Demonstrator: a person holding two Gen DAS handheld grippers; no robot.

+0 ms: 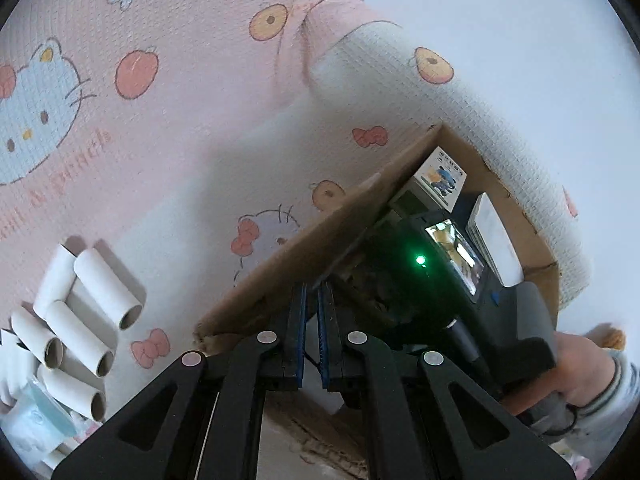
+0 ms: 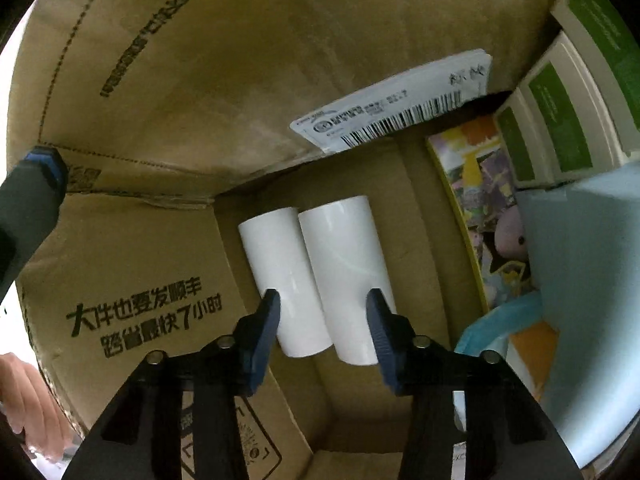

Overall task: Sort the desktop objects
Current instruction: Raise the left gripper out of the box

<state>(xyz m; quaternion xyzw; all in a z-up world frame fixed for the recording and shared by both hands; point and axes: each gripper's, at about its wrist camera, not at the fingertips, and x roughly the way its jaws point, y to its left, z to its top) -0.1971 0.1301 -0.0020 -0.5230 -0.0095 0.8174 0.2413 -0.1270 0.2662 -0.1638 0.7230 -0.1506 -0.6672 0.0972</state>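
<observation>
Two white tubes (image 2: 316, 276) lay side by side on the box (image 2: 160, 92) floor, more outside it. The right gripper (image 2: 323, 304) hung over them, released; the left gripper (image 1: 313, 328) was clenched, empty. They looked light, hollow, crushable, best pinched gently mid-length.

Patterned bedsheet (image 1: 168, 128) bears cardboard box (image 1: 304, 248), paper tubes (image 1: 80, 320)

The cardboard box (image 2: 168, 80) looks matt brown and creased; inside it, two tubes (image 2: 316, 276) show smooth, glossy white paper. Beside the box, the printed cloth (image 1: 160, 100) appears waffle-textured.
</observation>
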